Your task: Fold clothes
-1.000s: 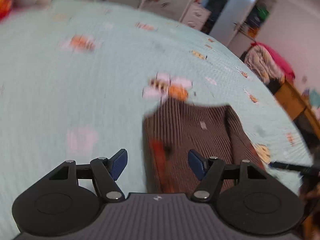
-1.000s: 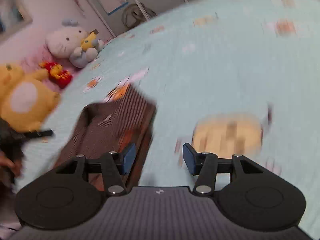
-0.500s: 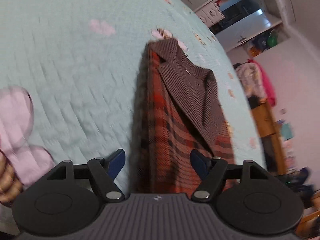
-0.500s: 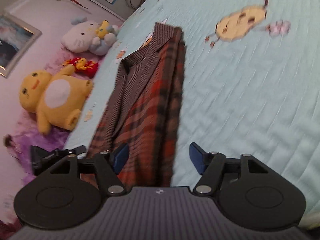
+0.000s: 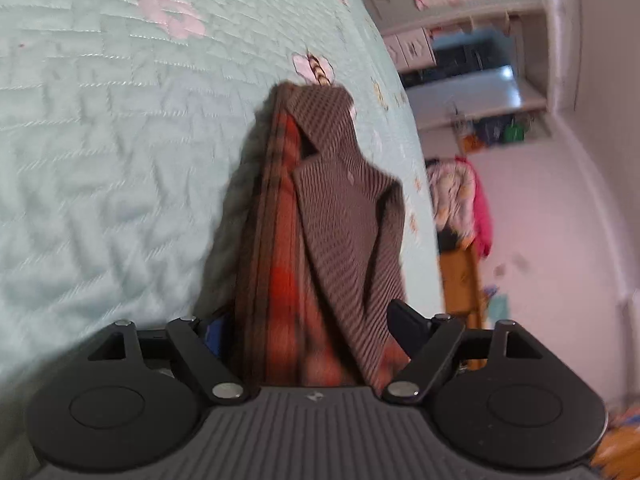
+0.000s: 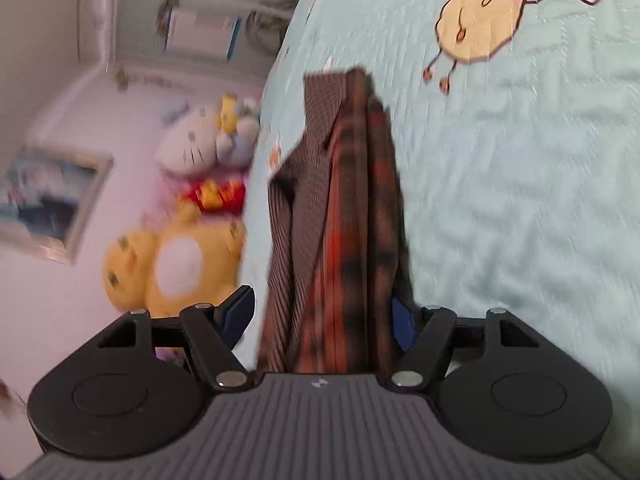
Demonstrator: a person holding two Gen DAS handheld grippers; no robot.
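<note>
Folded garment (image 5: 320,240) between left gripper's (image 5: 308,330) (open) jaws

Folded garment (image 5: 332,240) between gripper (image 5: 310,328) fingers

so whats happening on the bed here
A person is folding a plaid shirt on a mint quilted bedspread, one handheld tool in each hand. The folded shirt sits between the wide-open jaws of both the left tool and the right tool. Both have just been opening; neither clamps the cloth.
</note>
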